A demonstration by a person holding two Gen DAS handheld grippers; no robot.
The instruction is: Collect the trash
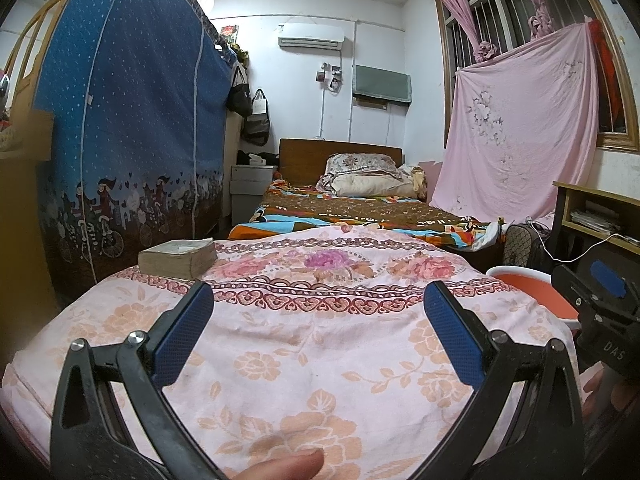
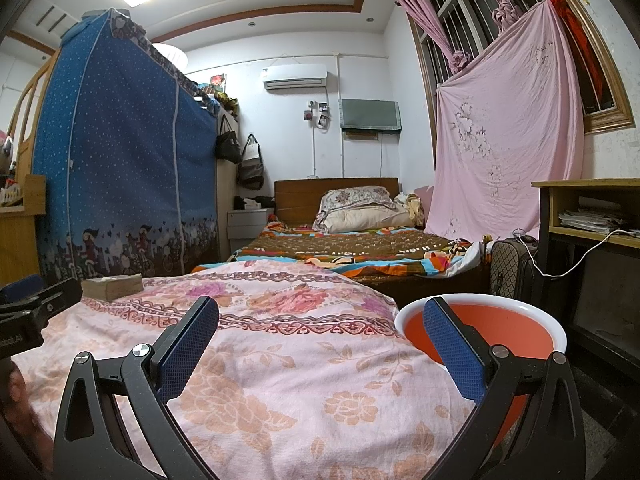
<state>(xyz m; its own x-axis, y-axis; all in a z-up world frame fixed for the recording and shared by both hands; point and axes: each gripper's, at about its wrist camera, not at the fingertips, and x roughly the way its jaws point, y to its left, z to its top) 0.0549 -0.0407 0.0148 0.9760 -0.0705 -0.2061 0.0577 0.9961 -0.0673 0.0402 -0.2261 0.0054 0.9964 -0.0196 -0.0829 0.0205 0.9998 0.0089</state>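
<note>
Both the left gripper [image 1: 318,304] and right gripper [image 2: 320,318] are spread wide and empty over the floral cloth [image 1: 320,344], beside whose right edge sits an orange, white-rimmed bin [image 2: 520,320].

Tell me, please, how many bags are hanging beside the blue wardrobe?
2. A black bag hangs against the blue wardrobe's end, and a grey-and-white bag hangs just right of it, lower, above the white nightstand. Others may be hidden behind them.

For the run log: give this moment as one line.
left gripper: open, empty | right gripper: open, empty | orange basin: right of floral cloth | trash: none visible
</note>
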